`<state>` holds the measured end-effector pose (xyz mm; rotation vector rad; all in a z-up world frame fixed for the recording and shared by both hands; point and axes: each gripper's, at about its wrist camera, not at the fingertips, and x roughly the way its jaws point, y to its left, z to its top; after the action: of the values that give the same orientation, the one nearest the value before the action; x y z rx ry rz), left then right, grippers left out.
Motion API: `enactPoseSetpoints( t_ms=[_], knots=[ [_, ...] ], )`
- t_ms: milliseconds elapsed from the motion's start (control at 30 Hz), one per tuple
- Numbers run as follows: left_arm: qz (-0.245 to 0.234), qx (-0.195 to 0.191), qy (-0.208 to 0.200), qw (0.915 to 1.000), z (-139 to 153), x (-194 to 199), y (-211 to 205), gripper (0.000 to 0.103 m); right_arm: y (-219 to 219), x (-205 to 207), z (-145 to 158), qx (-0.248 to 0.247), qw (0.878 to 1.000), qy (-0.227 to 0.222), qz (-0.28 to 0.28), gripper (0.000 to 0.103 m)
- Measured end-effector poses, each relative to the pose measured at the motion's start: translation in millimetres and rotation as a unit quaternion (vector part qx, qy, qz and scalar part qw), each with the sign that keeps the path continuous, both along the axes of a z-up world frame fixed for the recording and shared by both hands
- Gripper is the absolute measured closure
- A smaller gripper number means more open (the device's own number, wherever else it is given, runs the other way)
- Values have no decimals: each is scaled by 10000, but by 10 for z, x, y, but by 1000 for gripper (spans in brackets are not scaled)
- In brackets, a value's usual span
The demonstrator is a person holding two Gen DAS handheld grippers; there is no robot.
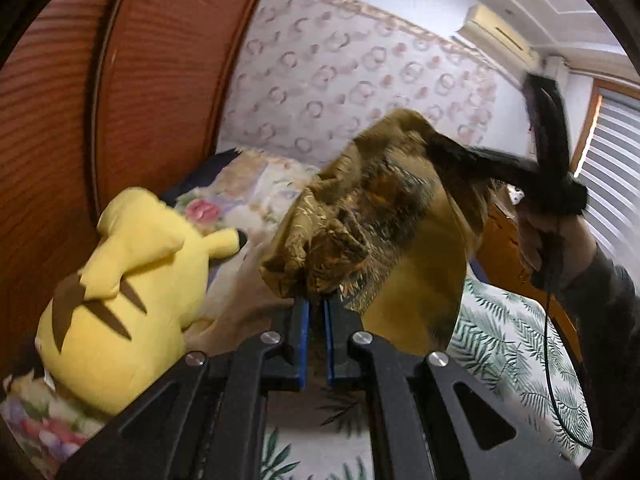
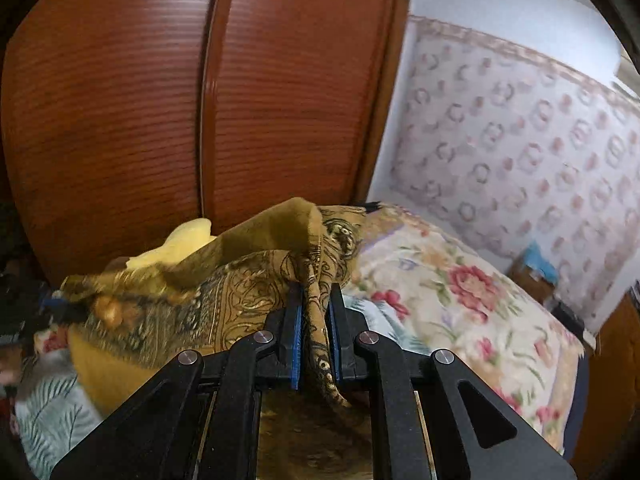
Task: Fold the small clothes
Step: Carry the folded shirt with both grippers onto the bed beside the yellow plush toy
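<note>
Here the mustard paisley cloth (image 1: 360, 216) is shown lifted clear of the bed, stretched in the air between the two grippers. In the left wrist view, the left gripper (image 1: 318, 308) is seen clenched on a bunched edge of the cloth, the fabric rising from between its blue pads (image 1: 305, 320) and spreading up and to the right. At the far end of the cloth, the right gripper (image 1: 448, 152) is seen as a blurred black form held by a hand (image 1: 536, 240) in a dark sleeve (image 1: 608, 300), with a thin black cable (image 1: 549, 340) hanging below it. In the right wrist view, the right gripper (image 2: 316, 312) is shown closed on a twisted strip of the same cloth (image 2: 240, 280), which passes between its pads and trails down behind them. A yellow plush toy (image 1: 132, 280) with brown stripes is seen lying to the left on the bed, beside the floral bedding (image 2: 460, 300), and a palm-leaf sheet (image 1: 512, 340) is visible beneath the cloth. A reddish wooden wardrobe (image 2: 160, 100) and patterned wallpaper (image 2: 520, 128) are seen behind, with an air conditioner (image 1: 500, 32) mounted high and window blinds (image 1: 616, 184) at the right edge.
</note>
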<state>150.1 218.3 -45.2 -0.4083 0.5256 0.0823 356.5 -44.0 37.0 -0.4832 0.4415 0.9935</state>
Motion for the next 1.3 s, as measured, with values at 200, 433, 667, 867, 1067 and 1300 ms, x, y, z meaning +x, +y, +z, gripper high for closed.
enactPoseSetpoints(
  t_ms=[200, 433, 667, 867, 1067, 1300],
  knots=[
    [173, -84, 211, 9996, -188, 22, 92, 100, 812, 206, -351, -442, 9989, 156, -50, 90],
    [123, 303, 87, 9994, -56, -89, 48, 86, 647, 252, -356, -142, 9969, 457, -629, 44],
    [35, 870, 154, 9961, 141, -133, -159, 84, 361, -39, -697, -206, 9937, 1076, -237, 45],
    [-91, 1066, 128, 9942, 263, -184, -334, 84, 371, -58, -1275, -475, 9902, 1167, -603, 44],
    [-330, 1277, 46, 9913, 377, -306, -599, 84, -38, -242, -983, 68, 9871, 1293, -941, 44],
    [-630, 1394, -123, 9882, 489, -434, -1030, 84, -1011, -877, -510, 457, 9831, 801, -1584, 43]
  ],
)
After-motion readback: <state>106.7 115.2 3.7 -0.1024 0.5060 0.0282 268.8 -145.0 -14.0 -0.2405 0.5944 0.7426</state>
